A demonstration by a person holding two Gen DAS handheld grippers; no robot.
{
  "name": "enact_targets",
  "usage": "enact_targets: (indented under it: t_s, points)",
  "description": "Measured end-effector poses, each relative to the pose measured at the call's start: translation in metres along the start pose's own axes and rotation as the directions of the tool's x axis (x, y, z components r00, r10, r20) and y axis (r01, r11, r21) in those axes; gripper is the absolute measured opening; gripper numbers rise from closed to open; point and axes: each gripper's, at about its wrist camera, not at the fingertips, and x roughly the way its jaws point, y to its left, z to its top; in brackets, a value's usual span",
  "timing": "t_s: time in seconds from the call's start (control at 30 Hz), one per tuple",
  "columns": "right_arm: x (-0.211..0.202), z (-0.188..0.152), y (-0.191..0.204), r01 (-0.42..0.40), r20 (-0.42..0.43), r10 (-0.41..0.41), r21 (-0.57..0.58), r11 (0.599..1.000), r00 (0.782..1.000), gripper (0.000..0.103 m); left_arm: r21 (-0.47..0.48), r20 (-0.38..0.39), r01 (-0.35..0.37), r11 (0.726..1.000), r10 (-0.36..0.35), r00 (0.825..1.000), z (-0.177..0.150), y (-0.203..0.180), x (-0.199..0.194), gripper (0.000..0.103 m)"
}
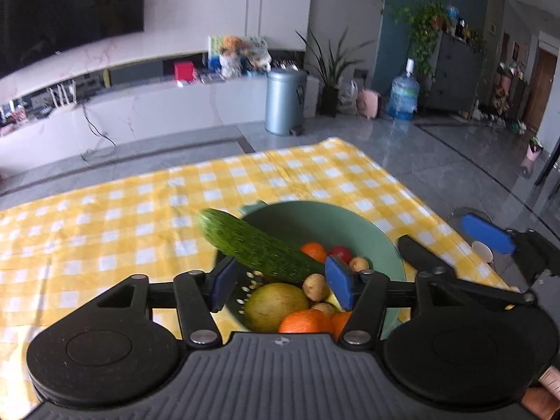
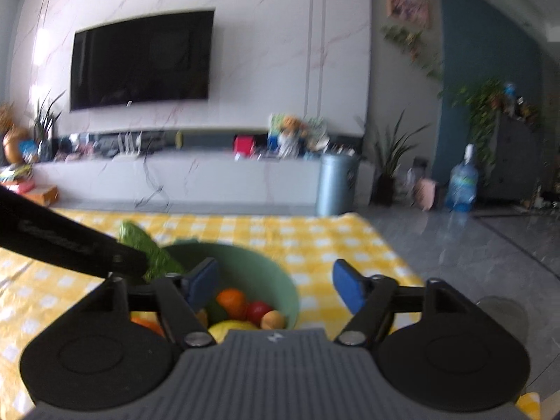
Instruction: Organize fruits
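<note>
- The yellow-and-white checked tablecloth (image 1: 105, 210) covers the table and carries the one task container; being soft cloth, it may drag or wrinkle if the bowl is pushed rather than lifted.
- The green colander bowl (image 1: 315, 217) sits near the table's near edge, directly under both grippers. It looks like light, stiff plastic with slots in its wall; the rim is the likely place to take hold of it.
- The cucumber (image 1: 252, 245) leans tilted, its lower end among the fruit and its upper end past the rim. It looks firm, bumpy and long, so a grip near its middle should keep it from swinging.
- A pale melon (image 1: 274, 306) lies at the near side of the bowl: probably the heaviest piece, round, smooth and apt to slip.
- Oranges (image 1: 304, 322) lie beside it, firm with grippy peel.
- A red tomato (image 1: 340, 253) lies at the far side, soft-skinned, so it needs gentle pressure.
- Small brownish fruits (image 1: 315, 286) sit between them, light and prone to roll.
- The left gripper (image 1: 280, 281) hangs over the bowl, jaws apart, pressing nothing.
- The right gripper (image 2: 276, 285) stands likewise released and empty, over the bowl's right rim.
</note>
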Motion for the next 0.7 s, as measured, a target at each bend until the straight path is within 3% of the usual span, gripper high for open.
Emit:
enact_targets:
  t_s: [0.13,0.3,0.53,0.7]
  points:
    - [-0.023,0.005,-0.004,-0.013,0.035,0.010,0.085,0.996,0.999,0.085,0.003,0.059,-0.051,0.999,0.051,0.997,-0.006,0.006,-0.025,0.077]
    - [-0.045,0.007,0.002,-0.043,0.007,0.042,0.145,0.989,0.999,0.092,-0.011,0.173,-0.115,0.993,0.116,0.978,-0.018,0.017,-0.061,0.086]
    - [-0.080,0.004,0.019,-0.110,-0.013,0.113,0.149,0.983,0.993,0.099,0.005,0.209,-0.238,0.971,0.232,0.950,-0.041,0.024,-0.091,0.092]
    - [-0.100,0.003,0.029,-0.144,-0.025,0.149,0.149,0.978,0.988,0.099,0.039,0.236,-0.272,0.962,0.255,0.938,-0.057,0.020,-0.107,0.092]
